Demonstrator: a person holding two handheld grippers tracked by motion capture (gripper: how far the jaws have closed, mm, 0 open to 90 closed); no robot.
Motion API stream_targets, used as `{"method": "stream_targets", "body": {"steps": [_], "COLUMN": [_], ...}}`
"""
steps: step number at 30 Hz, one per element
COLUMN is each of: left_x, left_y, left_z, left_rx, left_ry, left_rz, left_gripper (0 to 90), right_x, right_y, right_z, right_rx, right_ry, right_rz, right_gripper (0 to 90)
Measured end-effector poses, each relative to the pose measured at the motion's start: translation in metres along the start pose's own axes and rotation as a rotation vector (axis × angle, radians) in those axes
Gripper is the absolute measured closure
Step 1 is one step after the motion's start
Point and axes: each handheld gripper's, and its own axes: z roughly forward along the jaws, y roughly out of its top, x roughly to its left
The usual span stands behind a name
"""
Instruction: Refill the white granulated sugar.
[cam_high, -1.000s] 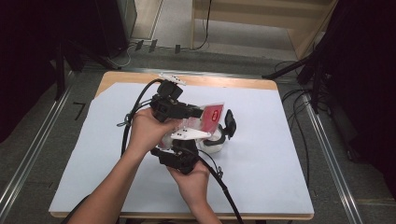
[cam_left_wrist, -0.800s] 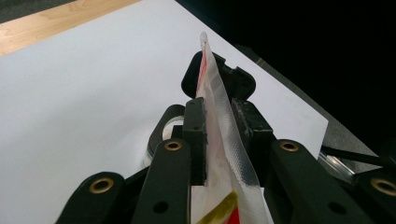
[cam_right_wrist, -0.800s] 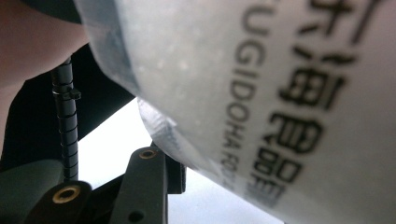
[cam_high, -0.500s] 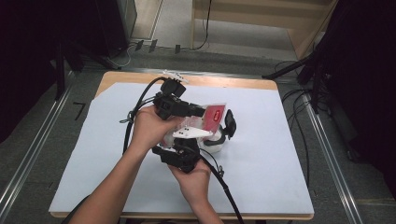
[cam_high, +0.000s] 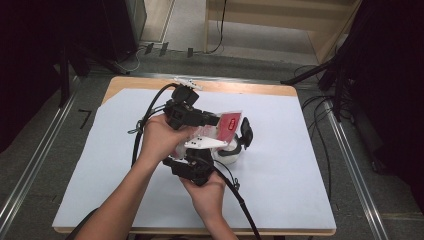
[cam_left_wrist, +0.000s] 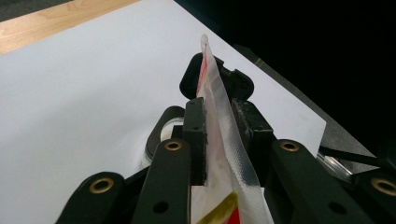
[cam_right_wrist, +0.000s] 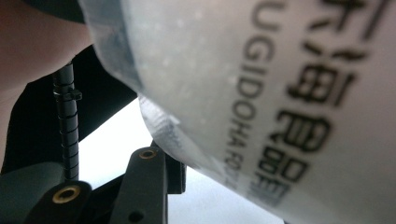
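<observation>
1. A person is standing at a wooden table covered with a sheet of white paper (cam_high: 280, 190), working a two-jaw tool in each hand over its middle.
2. The left gripper (cam_left_wrist: 223, 122) is clamping the sealed edge of a translucent plastic food pouch with a red label (cam_high: 229, 121), its two black jaws pressing the seam from both sides in the left gripper view.
3. The pouch is hanging just above the table centre, tilted over a small round white container (cam_high: 231, 154) that is sitting on the paper.
4. The right gripper (cam_high: 245, 134) is reaching in beside the pouch from the near side; in the right gripper view the pouch's printed film (cam_right_wrist: 280, 102) is pressing close to the camera, and it cannot be told whether these jaws are pinching the film or standing apart.
5. The step in hand is probably opening or tipping the pouch over the container, though no tear or spill is visible.
6. The next move is likely calling for the right gripper to be gripping the film opposite the left one, pulling apart while the mouth is staying over the container.
7. The thin film may be slipping or tearing unevenly, so a slow pull seems wise.
</observation>
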Motion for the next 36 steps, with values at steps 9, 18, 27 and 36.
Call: {"method": "stream_targets", "body": {"steps": [9, 18, 27, 36], "left_x": [-0.0010, 0.0011, 0.0033, 0.0047], "left_y": [-0.0005, -0.0007, -0.0010, -0.0015], "left_z": [-0.0011, -0.0001, 0.0003, 0.0008], "left_rx": [-0.001, -0.009, -0.007, -0.015], "left_ry": [0.000, -0.004, -0.008, -0.012], "left_rz": [0.003, -0.001, -0.009, -0.017], "left_gripper": [77.0, 77.0, 76.9, 76.8], "right_x": [0.0010, 0.0008, 0.0005, -0.0003], "right_y": [-0.0002, 0.0002, 0.0001, -0.0003], "right_z": [0.0001, -0.0001, -0.0002, 0.0004], "right_rx": [-0.002, 0.003, 0.005, 0.006], "right_ry": [0.002, -0.001, -0.001, -0.004], "right_rz": [-0.002, 0.002, 0.001, -0.003], "right_gripper": [64.0, 63.9, 64.0, 64.0]}}
